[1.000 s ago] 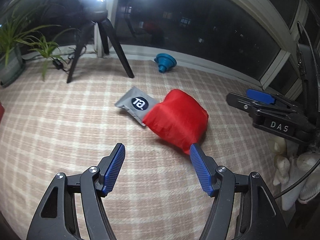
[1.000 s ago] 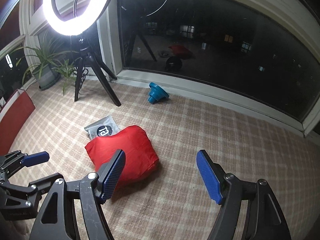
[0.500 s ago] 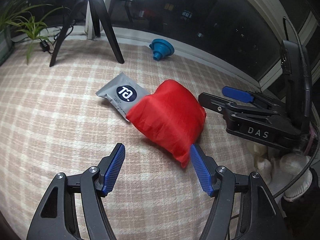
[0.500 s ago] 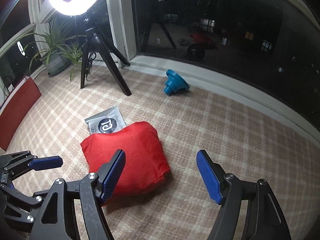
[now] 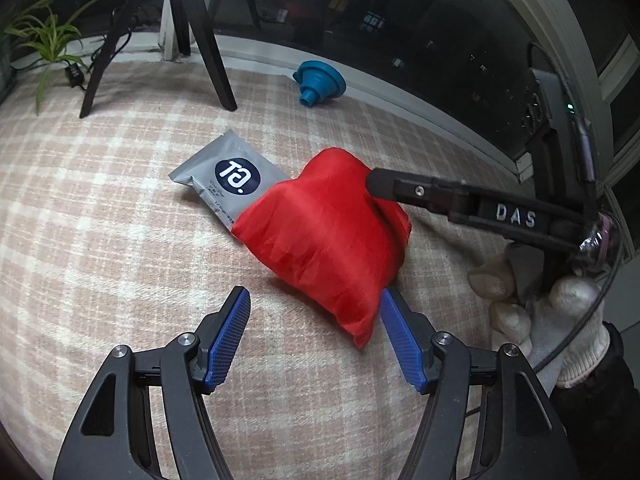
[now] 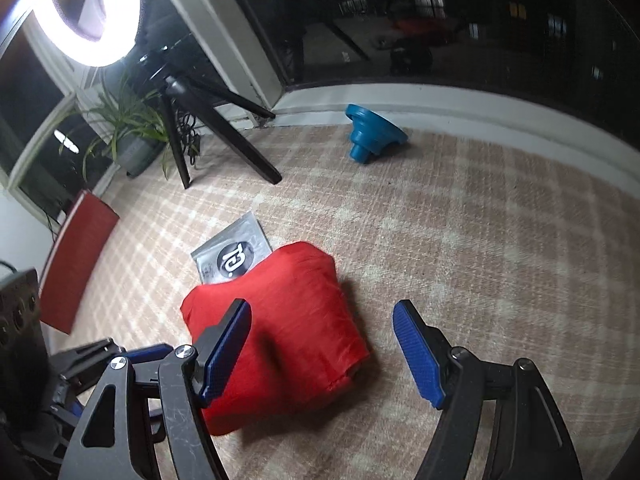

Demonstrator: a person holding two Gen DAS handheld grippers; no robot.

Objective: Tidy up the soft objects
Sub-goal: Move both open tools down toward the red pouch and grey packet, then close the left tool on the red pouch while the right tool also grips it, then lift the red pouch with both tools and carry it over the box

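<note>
On the plaid beige cloth (image 5: 100,220) that covers the counter, a puffy red pouch (image 5: 324,240) lies with one edge over a corner of a grey sachet (image 5: 224,178) printed with a dark round logo, and a blue funnel (image 5: 318,84) sits well apart near the window sill. The left tool (image 5: 314,338) hangs with its blue pads spread and nothing between them, its right pad just beside the pouch's near corner. The right tool (image 6: 322,350), held in a white-gloved hand (image 5: 536,304), is likewise spread wide and empty above the pouch, its left finger (image 6: 224,348) in front of the red fabric.
</note>
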